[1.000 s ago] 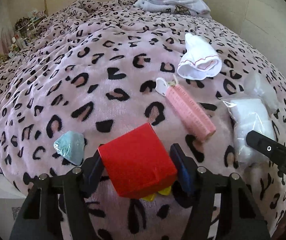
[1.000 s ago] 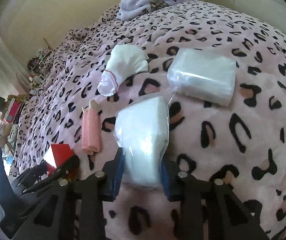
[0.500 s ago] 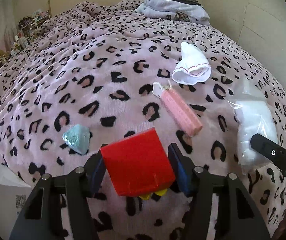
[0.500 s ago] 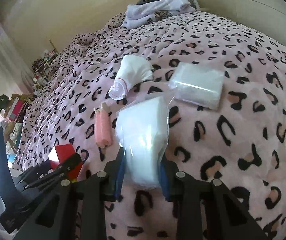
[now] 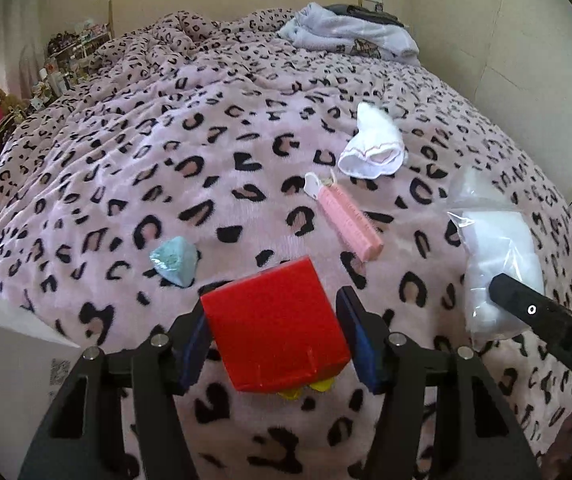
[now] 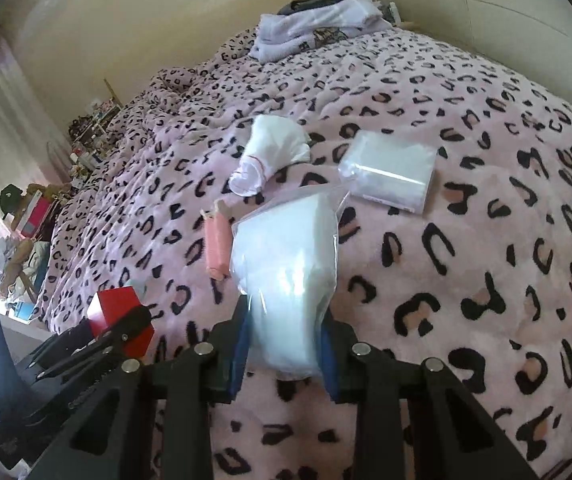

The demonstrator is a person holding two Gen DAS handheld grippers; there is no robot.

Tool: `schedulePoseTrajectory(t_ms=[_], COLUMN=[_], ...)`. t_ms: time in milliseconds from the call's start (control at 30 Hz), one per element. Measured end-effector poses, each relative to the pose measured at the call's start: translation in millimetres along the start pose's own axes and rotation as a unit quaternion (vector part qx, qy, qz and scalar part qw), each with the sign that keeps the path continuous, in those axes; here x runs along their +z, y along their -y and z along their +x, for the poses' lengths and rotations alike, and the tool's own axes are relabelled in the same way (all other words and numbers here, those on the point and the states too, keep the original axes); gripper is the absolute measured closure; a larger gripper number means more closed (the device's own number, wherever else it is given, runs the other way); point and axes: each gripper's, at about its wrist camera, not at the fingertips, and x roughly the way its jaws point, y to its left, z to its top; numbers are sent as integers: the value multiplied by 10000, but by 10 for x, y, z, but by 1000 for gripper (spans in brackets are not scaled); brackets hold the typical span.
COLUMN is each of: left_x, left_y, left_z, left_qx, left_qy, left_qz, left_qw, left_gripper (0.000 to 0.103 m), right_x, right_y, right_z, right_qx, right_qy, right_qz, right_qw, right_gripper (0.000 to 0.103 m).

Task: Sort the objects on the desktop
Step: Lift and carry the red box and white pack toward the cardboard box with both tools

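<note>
Two hand-held claws work over a bed (image 5: 214,128) covered in a pink leopard-print blanket. The left claw (image 5: 272,334) is clamped on a red box (image 5: 274,326), its blue pads pressed to the box's two sides, a scrap of yellow showing under the box's near edge. The right claw (image 6: 284,344) grips a clear bag of white material (image 6: 286,272) at the bag's near end. Taking the red box as the landmark: a small pale-blue wrapped piece (image 5: 174,260) lies on the blanket just beyond it to the left; a pink roll with a white tag (image 5: 346,216) lies beyond it to the right, angled away; a white sock (image 5: 374,148) lies farther off past the roll. In the right wrist view a flat clear packet (image 6: 388,176) rests on the blanket beyond the held bag, beside the sock. Folded pale clothes (image 5: 350,34) sit at the bed's far end, well apart from the box. A white surface (image 5: 10,344) edges the bed to the box's left.
</note>
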Motion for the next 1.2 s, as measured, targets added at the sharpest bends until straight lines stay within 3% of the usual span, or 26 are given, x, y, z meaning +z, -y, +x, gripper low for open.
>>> schedulePoseTrajectory(t_ms=[533,1200], left_x=[-311,-640], left_y=[-392,-941], left_z=[-1189,-2627], left_qx=[103,598], left_qy=[211,691], left_qz=[-526,-972], left_qw=[9983,9911], left_gripper=[42,42], right_x=[-455,-809], right_y=[-608,-1645], right_z=[-864,-1712], right_qx=[233,731], right_qy=[171,399], right_qz=[-549,-1301], right_qw=[9981,9880], right_gripper=[73,73])
